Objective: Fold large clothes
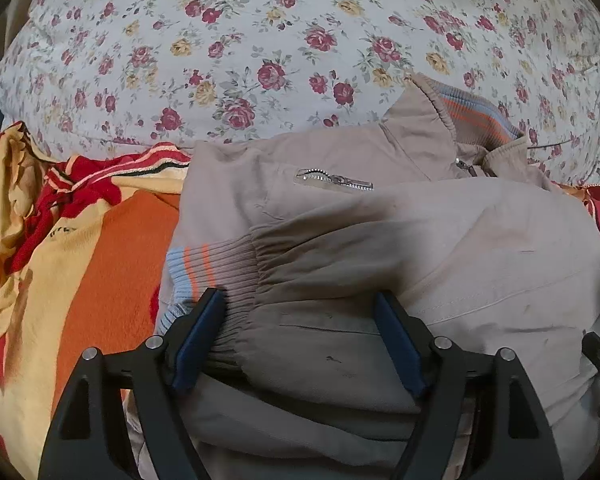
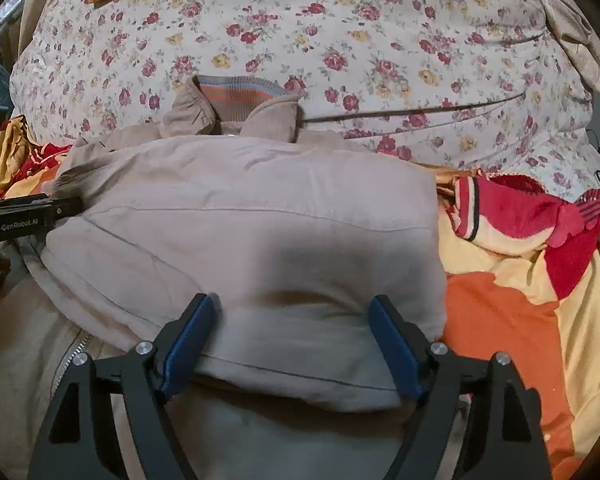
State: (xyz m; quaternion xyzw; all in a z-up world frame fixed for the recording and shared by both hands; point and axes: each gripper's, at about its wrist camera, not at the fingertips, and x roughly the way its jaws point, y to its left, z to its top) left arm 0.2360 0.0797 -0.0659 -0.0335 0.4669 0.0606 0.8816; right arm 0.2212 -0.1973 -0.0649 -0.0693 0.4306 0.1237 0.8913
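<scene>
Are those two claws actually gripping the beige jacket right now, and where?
Neither grips it. The left claw straddles the jacket near its ribbed cuff; the right claw straddles a folded edge, pads apart.

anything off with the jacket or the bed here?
Mostly fine. The beige jacket has small dark marks on the fabric near the left gripper, and its striped cuff pokes out sideways past the fold. Nothing spilled or torn.

place: home bedroom | evidence: bed under rose-print floral sheet (image 1: 260,40) | orange, yellow and red fleece blanket (image 2: 520,300) spread over it | beige jacket (image 2: 240,220) lying on top
</scene>
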